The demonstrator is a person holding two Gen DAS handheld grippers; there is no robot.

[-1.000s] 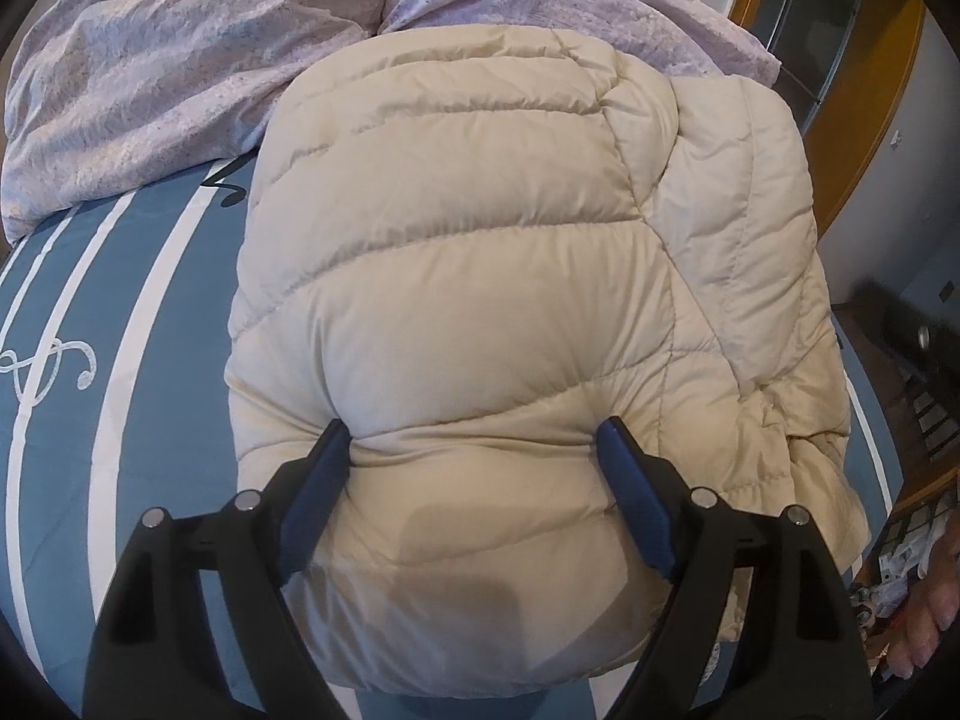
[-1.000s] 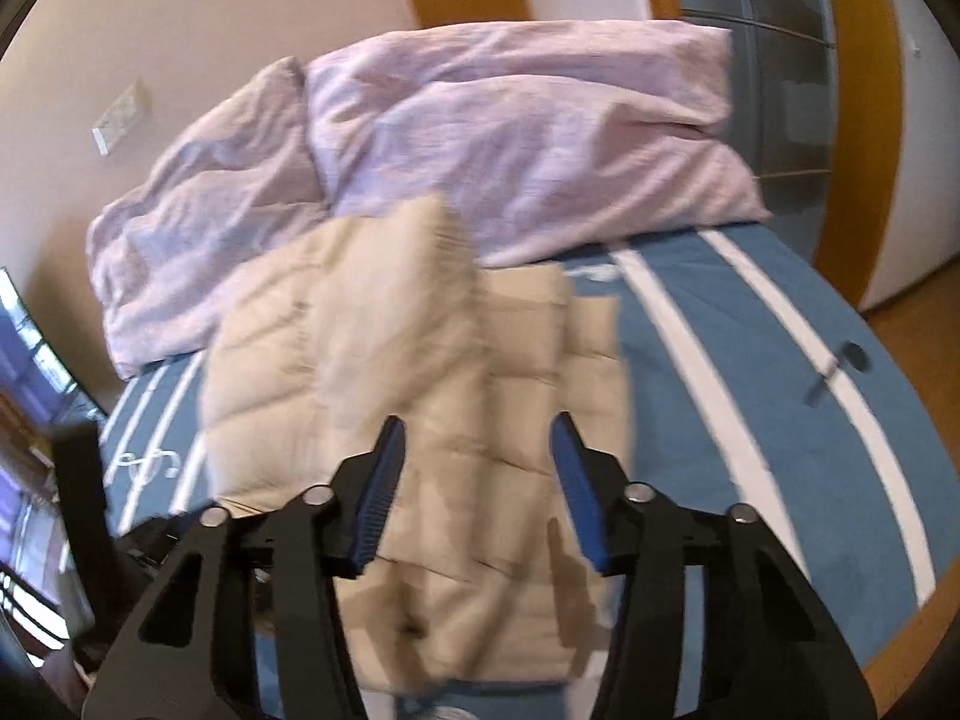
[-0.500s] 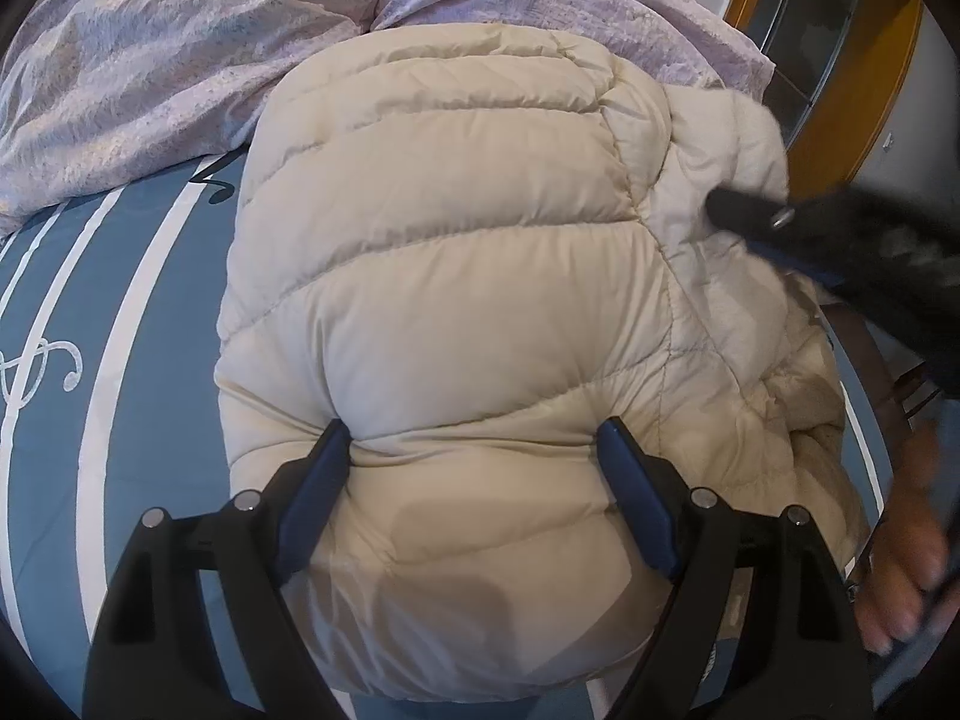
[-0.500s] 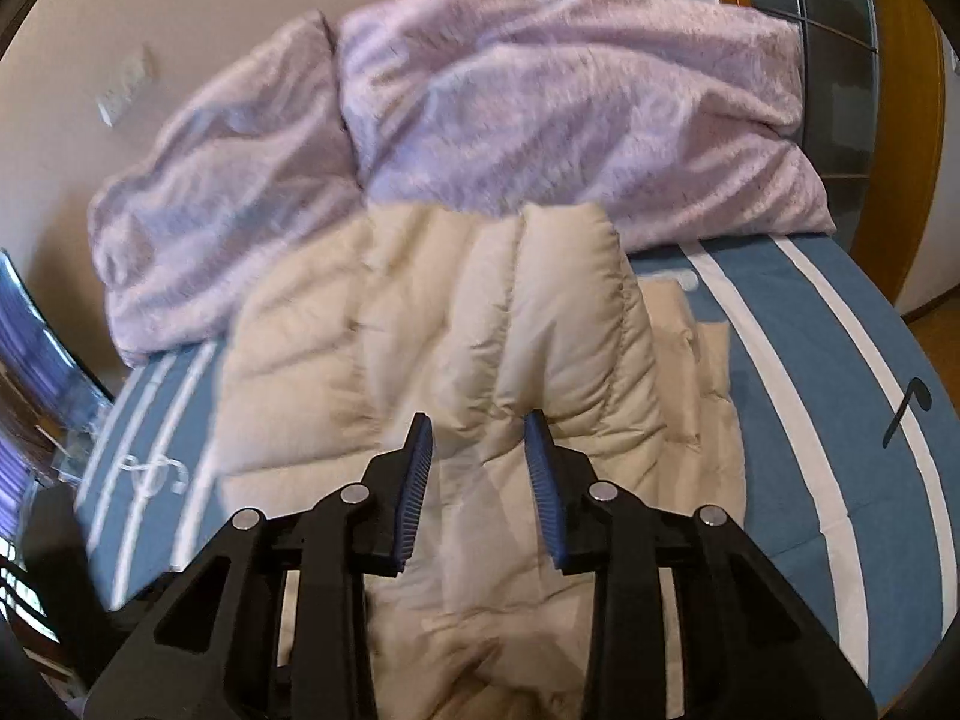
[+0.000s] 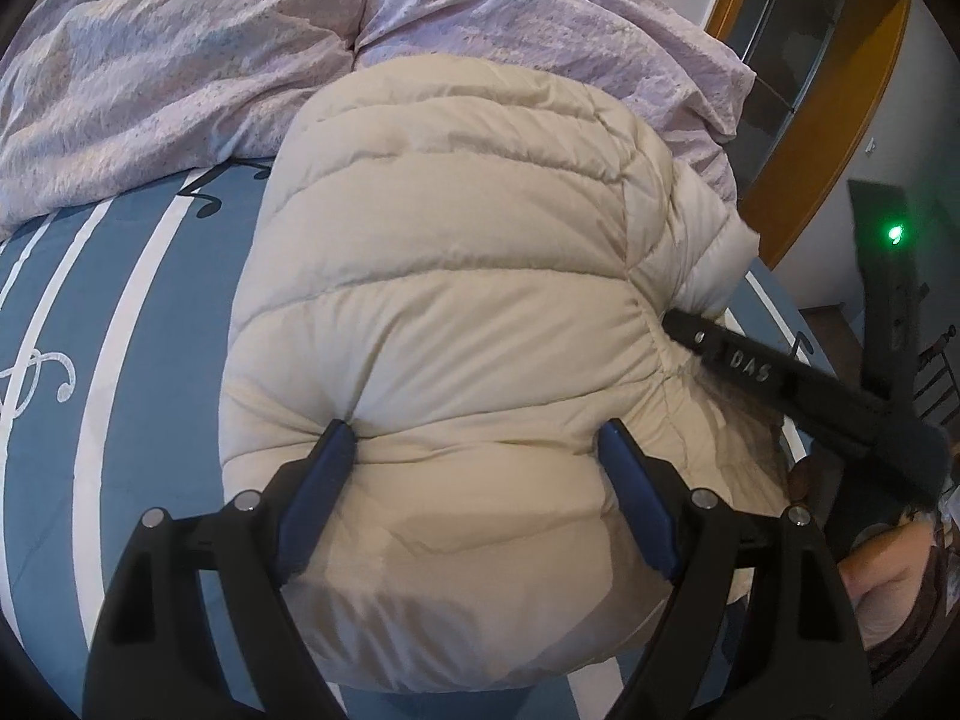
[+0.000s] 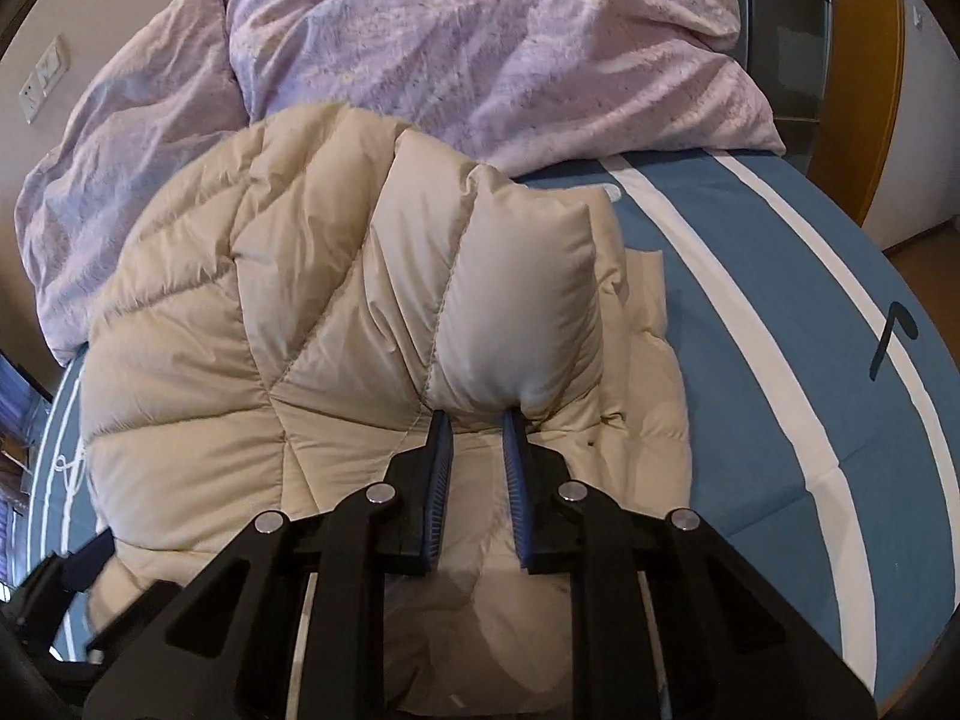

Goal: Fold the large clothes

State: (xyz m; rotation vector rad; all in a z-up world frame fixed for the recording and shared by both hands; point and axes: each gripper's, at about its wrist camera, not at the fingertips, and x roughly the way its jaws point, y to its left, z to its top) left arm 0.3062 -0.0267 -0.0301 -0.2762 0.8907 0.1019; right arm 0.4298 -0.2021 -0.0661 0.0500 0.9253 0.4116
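A cream-beige quilted puffer jacket filled the space between and ahead of the jaws. Under it lay a blue bedsheet with white stripes and black music-note marks, showing to either side of the jaws. Beyond the jacket, pale lilac pillows carried a fine speckled print. Both grippers were black with blue finger pads. A green light glowed far right.

A blue, white-striped bed carries a beige puffer jacket and rumpled lilac bedding.
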